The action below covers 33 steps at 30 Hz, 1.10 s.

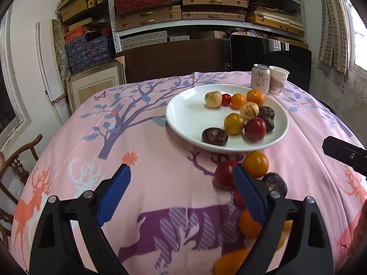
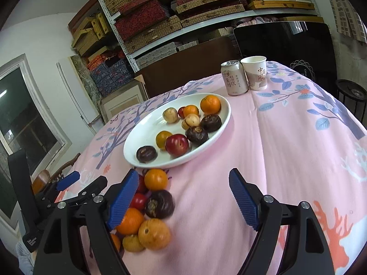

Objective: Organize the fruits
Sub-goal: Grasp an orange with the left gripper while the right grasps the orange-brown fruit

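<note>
left gripper (image 1: 181, 171) hangs over bare cloth, blue fingers (image 1: 114, 197) spread wide, nothing between them. its right finger sits in front of the loose fruit, not gripping any. tablecloth (image 1: 160, 160) is pink with printed trees and deer.

white plate (image 1: 183, 119) lies beyond the grippers, centre-right on the table. on it: two pale fruits, a small red one, oranges, a yellow one, a red plum (image 1: 255, 128), dark brown fruits. ten or so pieces, mostly on the plate's right half; left half bare.

loose pile (image 2: 151, 208) sits on the cloth just near the plate's near rim: an orange (image 2: 156, 179) closest to the rim, red fruit behind the finger, a dark fruit (image 2: 159, 204), more oranges and a yellowish one nearer the camera. pile lies between the two grippers.

right gripper (image 2: 183, 181) jaws apart, empty; its left finger overlaps the pile in view, contact cannot be told. bare cloth between the fingers.

a can (image 2: 234, 78) and paper cup (image 2: 254, 72) stand touching, behind the plate toward the far right. shelves of boxes (image 1: 206, 4) behind the table.
</note>
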### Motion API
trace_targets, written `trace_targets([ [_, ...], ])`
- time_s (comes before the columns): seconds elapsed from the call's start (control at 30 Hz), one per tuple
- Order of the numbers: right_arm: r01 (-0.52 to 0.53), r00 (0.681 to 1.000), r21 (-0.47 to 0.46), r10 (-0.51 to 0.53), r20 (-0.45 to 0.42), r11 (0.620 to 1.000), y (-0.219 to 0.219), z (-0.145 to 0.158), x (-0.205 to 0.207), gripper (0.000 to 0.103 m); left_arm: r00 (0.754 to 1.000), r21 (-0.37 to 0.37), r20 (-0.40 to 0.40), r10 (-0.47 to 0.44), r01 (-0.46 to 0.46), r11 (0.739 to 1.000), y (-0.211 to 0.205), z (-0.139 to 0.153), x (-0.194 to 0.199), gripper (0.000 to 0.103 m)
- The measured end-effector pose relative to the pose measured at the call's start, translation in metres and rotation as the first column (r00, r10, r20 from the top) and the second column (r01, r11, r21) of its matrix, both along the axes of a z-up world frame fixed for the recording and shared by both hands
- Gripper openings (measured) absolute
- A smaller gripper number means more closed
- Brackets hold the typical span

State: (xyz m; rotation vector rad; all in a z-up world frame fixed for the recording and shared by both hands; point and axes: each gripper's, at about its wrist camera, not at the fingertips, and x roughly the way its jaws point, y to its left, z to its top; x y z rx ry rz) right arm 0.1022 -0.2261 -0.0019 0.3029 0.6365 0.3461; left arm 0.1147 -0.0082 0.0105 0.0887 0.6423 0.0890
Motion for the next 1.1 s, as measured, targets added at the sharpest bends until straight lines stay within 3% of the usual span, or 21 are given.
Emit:
trace_targets([
  [0.13, 0.006, 1.0, -0.014, -0.005, 0.008, 1.0, 0.0, -0.003, -0.014, 0.089, 1.0, -0.008, 0.009, 0.004, -0.004, 1.0, 0.003, 0.0, -0.018, 0.09],
  [0.33, 0.004, 1.0, -0.027, -0.004, 0.005, 1.0, 0.0, -0.007, -0.023, 0.09, 1.0, -0.007, 0.004, -0.005, 0.005, 1.0, 0.003, -0.004, -0.039, 0.092],
  [0.53, -0.015, 1.0, -0.027, 0.015, -0.021, 1.0, 0.001, -0.011, -0.026, 0.09, 0.988, -0.056, -0.109, -0.114, 0.108, 0.993, -0.002, -0.02, -0.053, 0.093],
  [0.73, -0.012, 0.999, -0.03, 0.011, -0.044, 0.999, 0.001, -0.013, -0.024, 0.09, 0.962, -0.047, -0.16, -0.223, 0.219, 0.975, -0.021, -0.031, -0.059, 0.093],
  [0.93, -0.016, 0.999, -0.016, 0.015, -0.044, 1.0, 0.0, -0.012, -0.025, 0.09, 0.946, -0.08, -0.227, -0.232, 0.219, 0.972, -0.019, -0.042, -0.049, 0.092],
  [1.0, -0.024, 0.999, -0.025, 0.022, -0.043, 0.999, 0.002, -0.012, -0.026, 0.09, 0.942, -0.105, -0.241, -0.233, 0.213, 0.971, -0.015, -0.045, -0.046, 0.076],
  [1.07, -0.03, 0.999, -0.034, 0.029, -0.045, 0.999, 0.004, -0.012, -0.026, 0.09, 0.933, -0.144, -0.26, -0.248, 0.217, 0.965, -0.012, -0.048, -0.043, 0.052],
  [1.1, -0.033, 0.998, -0.037, 0.032, -0.047, 0.999, 0.004, -0.013, -0.026, 0.09, 0.93, -0.161, -0.261, -0.259, 0.223, 0.962, -0.011, -0.048, -0.043, 0.049],
])
